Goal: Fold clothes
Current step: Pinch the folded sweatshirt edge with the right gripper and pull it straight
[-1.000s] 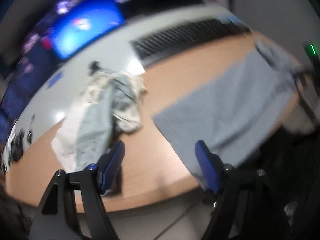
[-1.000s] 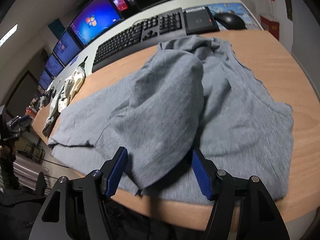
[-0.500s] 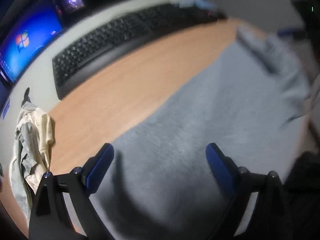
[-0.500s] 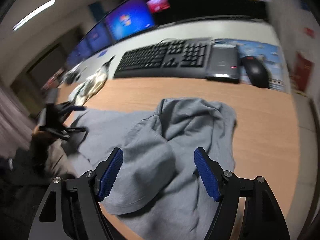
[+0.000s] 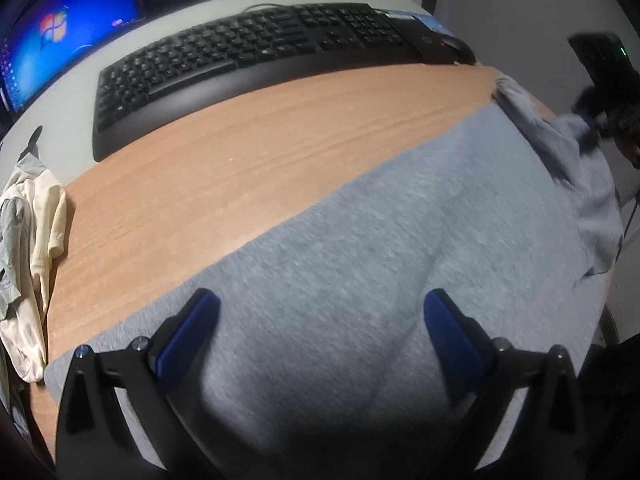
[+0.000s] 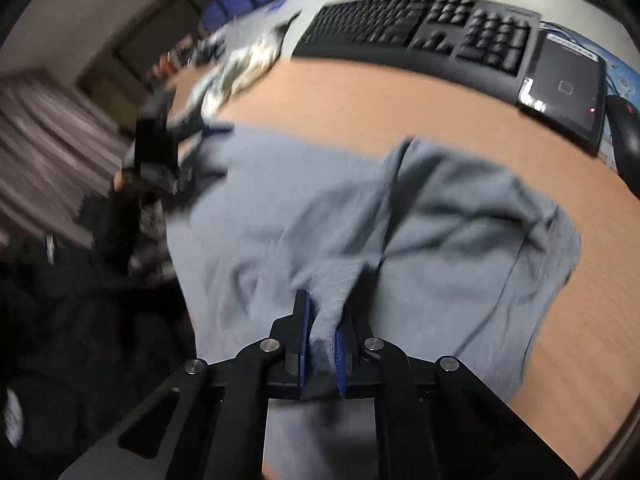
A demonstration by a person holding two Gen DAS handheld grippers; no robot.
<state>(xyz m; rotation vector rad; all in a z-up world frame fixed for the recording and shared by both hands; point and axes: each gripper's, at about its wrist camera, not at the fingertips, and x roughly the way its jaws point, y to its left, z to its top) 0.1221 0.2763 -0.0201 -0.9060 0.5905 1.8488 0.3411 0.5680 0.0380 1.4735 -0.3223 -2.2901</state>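
Observation:
A grey knit garment (image 5: 360, 264) lies spread over the near part of the wooden desk (image 5: 224, 160). My left gripper (image 5: 320, 320) hovers open just above its near-left part, blue pads wide apart, nothing between them. In the right wrist view the same garment (image 6: 320, 208) is rumpled, with folds toward the right. My right gripper (image 6: 322, 344) is shut on a pinched ridge of the grey cloth at the near edge. The right gripper (image 5: 592, 128) also shows at the far right of the left wrist view, at the garment's raised corner.
A black keyboard (image 5: 248, 56) and a mouse (image 5: 456, 46) lie along the desk's back. A crumpled pale cloth pile (image 5: 28, 240) sits at the left edge. Lit monitors (image 5: 60, 36) stand behind. A black device (image 6: 564, 88) sits beside the keyboard (image 6: 420, 36). The left gripper (image 6: 160, 152) is at the garment's left edge.
My right gripper has dropped to the garment's near edge and shut on a fold of it. My left gripper moved further over the grey cloth, still open.

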